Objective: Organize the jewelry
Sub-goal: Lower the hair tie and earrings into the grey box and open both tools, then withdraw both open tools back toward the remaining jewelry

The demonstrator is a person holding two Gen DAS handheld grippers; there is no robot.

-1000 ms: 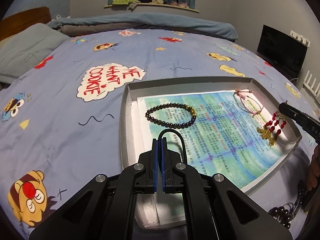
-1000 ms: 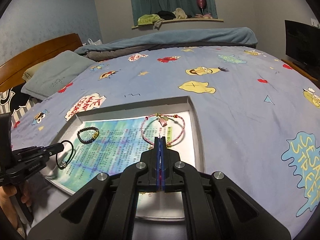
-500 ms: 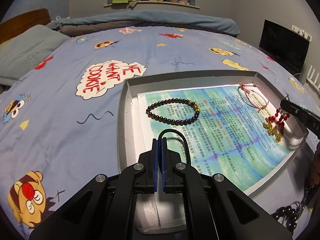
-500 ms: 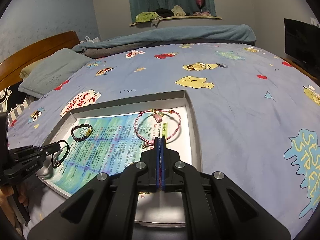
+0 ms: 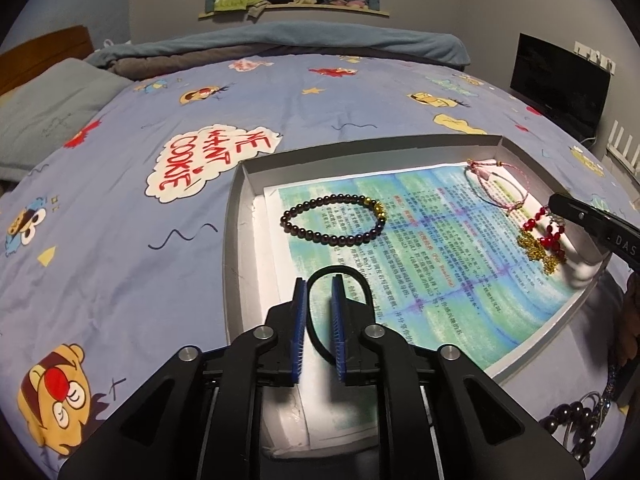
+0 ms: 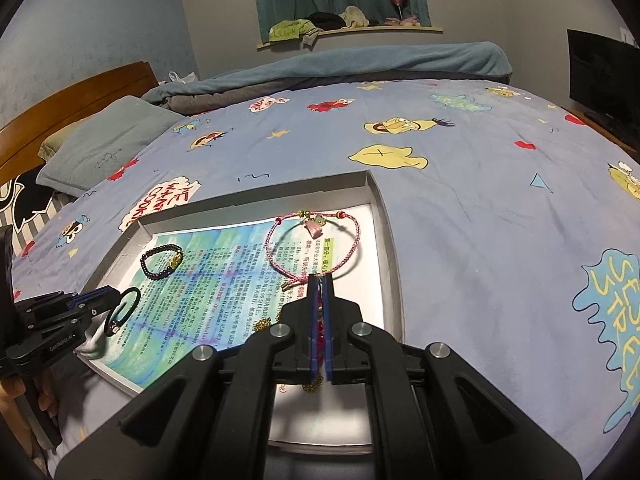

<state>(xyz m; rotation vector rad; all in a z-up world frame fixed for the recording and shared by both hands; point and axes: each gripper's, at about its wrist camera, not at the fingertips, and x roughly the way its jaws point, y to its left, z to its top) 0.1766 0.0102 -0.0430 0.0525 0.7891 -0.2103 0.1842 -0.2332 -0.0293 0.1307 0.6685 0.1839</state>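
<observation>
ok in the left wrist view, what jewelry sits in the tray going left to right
black band loop between the left hand-held gripper fingers → dark bead bracelet → pink cord bracelet → red bead and gold chain piece under the right hand-held gripper

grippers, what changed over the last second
The left gripper has just been opening its jaws; the black loop sits between them, no longer pinched. The right gripper has eased its jaws open slightly, the red and gold piece in the gap and draped onto the tray. The beaded bracelet and pink cord bracelet lie where they were.
</observation>
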